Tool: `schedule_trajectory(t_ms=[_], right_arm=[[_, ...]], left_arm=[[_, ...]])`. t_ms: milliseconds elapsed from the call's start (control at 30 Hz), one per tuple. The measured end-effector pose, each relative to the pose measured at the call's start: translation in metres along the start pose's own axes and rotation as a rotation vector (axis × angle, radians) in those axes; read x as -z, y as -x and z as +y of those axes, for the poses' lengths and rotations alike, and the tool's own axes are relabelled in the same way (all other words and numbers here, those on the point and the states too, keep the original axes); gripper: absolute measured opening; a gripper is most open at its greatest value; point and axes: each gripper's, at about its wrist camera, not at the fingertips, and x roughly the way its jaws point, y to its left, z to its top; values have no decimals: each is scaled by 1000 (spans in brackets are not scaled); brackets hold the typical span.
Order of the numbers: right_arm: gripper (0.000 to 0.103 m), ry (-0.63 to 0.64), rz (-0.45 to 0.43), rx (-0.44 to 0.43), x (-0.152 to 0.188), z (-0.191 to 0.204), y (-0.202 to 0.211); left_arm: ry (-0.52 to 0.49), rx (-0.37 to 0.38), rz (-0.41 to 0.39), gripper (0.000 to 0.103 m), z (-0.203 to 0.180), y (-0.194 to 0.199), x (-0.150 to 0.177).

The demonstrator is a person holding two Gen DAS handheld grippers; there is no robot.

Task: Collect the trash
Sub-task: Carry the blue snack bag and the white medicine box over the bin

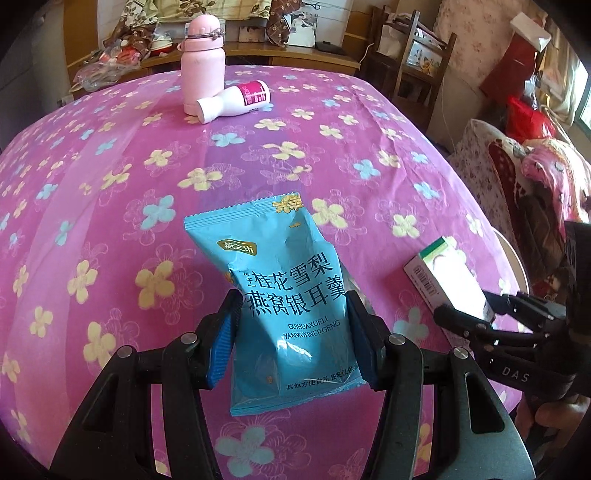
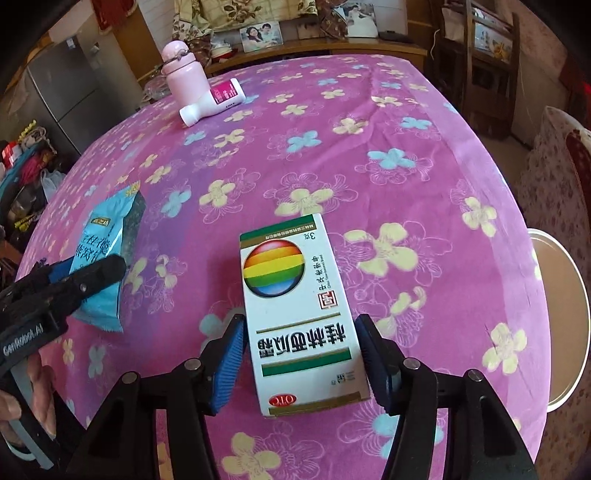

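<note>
Two grips: left gripper (image 1: 291, 332) jaws clamp blue pouch (image 1: 284, 295); right gripper (image 2: 301, 363) jaws clamp medicine box (image 2: 295, 302).

A pink flowered cloth (image 2: 369, 122) covers the tabletop. Past its far edge stands a wooden sideboard (image 2: 354, 48) with framed photos (image 2: 261, 34); a grey refrigerator (image 2: 62, 92) stands left, a wooden chair (image 1: 413, 62) right, in bright daylight.

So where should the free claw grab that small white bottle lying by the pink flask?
Grip the white bottle across its wide labelled body, coming from above with the pads either side. It lies on its side, neck toward the camera, close against the pink flask, so avoid the flask side.
</note>
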Motion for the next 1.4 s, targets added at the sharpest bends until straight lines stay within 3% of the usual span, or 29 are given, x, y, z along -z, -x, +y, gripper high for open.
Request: schedule_trajectory(t_ms=[200,400,800,1400], right_arm=[[54,26,-38,23,1,1,1],[53,6,-111,31,6,-13,29],[53,-106,-200,77,20,-69,80],[53,-283,-227,161,50,-163,113]], left_arm=[[-23,5,1,54,-11,1,3],[-56,27,-9,54,-34,2,-2],[-172,97,-45,54,-109,9,-17],[-309,185,-43,54,-211,-5,-21]])
